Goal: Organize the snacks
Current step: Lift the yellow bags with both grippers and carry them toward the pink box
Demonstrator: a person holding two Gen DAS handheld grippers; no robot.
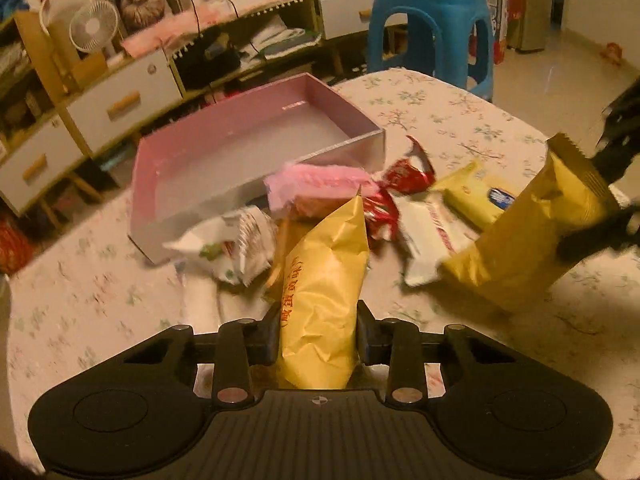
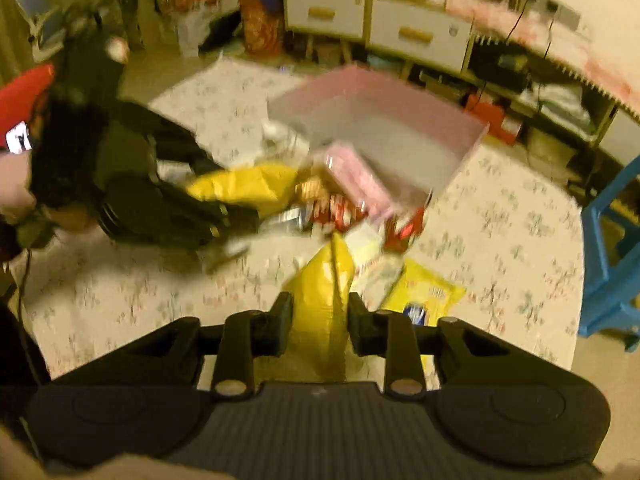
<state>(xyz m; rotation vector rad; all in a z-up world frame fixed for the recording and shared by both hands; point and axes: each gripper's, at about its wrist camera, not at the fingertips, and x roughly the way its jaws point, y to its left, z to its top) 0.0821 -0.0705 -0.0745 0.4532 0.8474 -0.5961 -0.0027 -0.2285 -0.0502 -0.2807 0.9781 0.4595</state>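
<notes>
Round table with a floral cloth, snacks piled at its middle. Landmark: the pink box, open and lying on the table; its inside looks bare as far as I can see.

Left gripper: jaws narrow, pads pressing both sides of a yellow pack with red print. The pack sticks up out of the jaws and points toward the box, stopping short of its near wall. In the right wrist view the same left gripper comes in from the left with that pack held near the box's near corner.

Right gripper: jaws narrow, closed around a gold bag. The pads sit at its sides, but blur hides how firmly they press. From the left wrist view the gold bag hangs tilted, well to the right of the box, gripped at its crimped top edge by the black fingers.

Rest of the pile, all on the cloth just in front of the box:
- pink pack, touching the box's near wall
- red wrappers, right beside the pink pack
- white pack at the box's near-left corner
- white bar with red lettering, farther from the box than the red wrappers
- flat yellow pouch, beyond the white bar, away from the box

Blue stool stands past the table, behind the box. A hand shows at the left edge of the right wrist view.
</notes>
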